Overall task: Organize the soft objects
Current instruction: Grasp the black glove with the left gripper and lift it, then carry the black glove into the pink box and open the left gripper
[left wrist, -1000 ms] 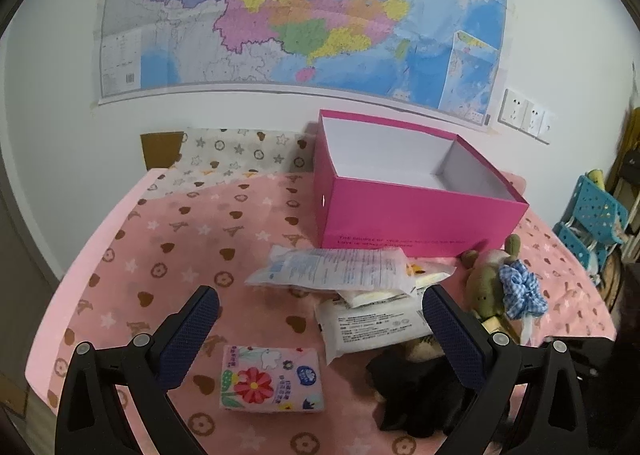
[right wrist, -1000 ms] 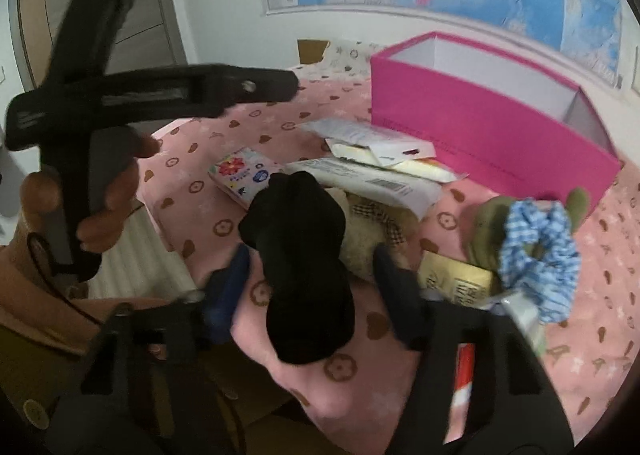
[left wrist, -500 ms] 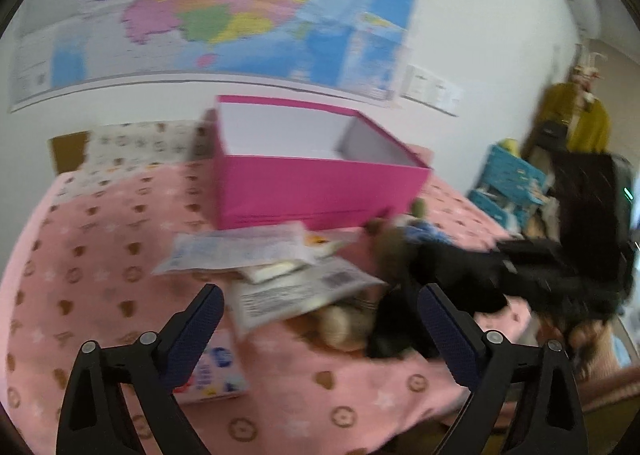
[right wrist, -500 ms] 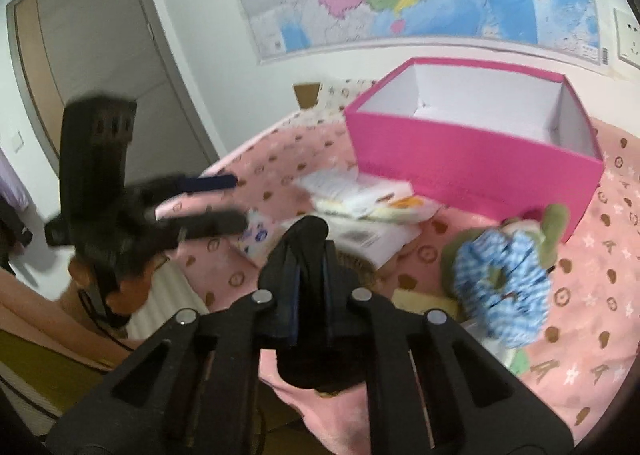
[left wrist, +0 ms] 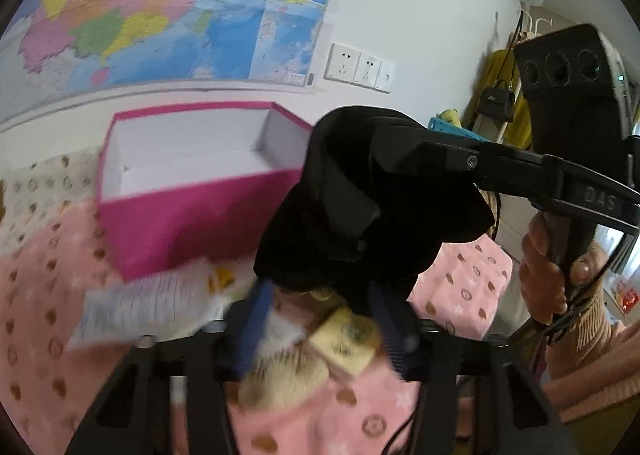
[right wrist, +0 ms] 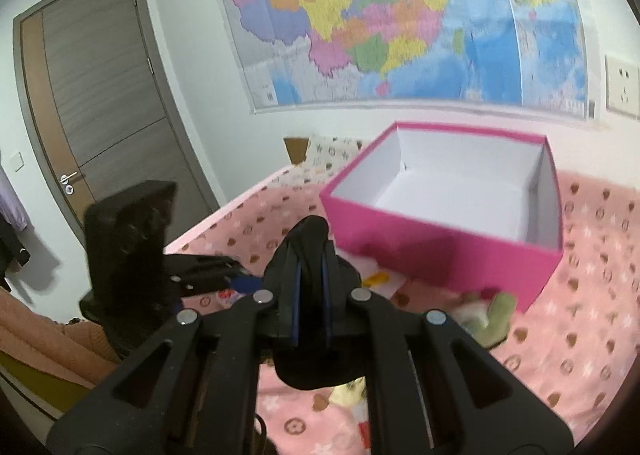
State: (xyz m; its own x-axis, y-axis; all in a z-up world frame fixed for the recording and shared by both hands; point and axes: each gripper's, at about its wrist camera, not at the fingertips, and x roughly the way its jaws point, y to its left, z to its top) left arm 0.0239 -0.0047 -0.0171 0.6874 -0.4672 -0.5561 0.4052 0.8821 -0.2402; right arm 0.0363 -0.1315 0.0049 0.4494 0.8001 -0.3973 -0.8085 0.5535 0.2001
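My right tongs clamped on black cloth; my left tongs closing around its lower end, near pink box

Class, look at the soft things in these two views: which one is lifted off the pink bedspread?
The black cloth, pinched in the right gripper. The green plush toy lies on the spread by the pink box.

The right tool is clamped tight on the black cloth, lifted off the bed. The left tool is closing, its 2 fingers either side of the cloth's hanging end.
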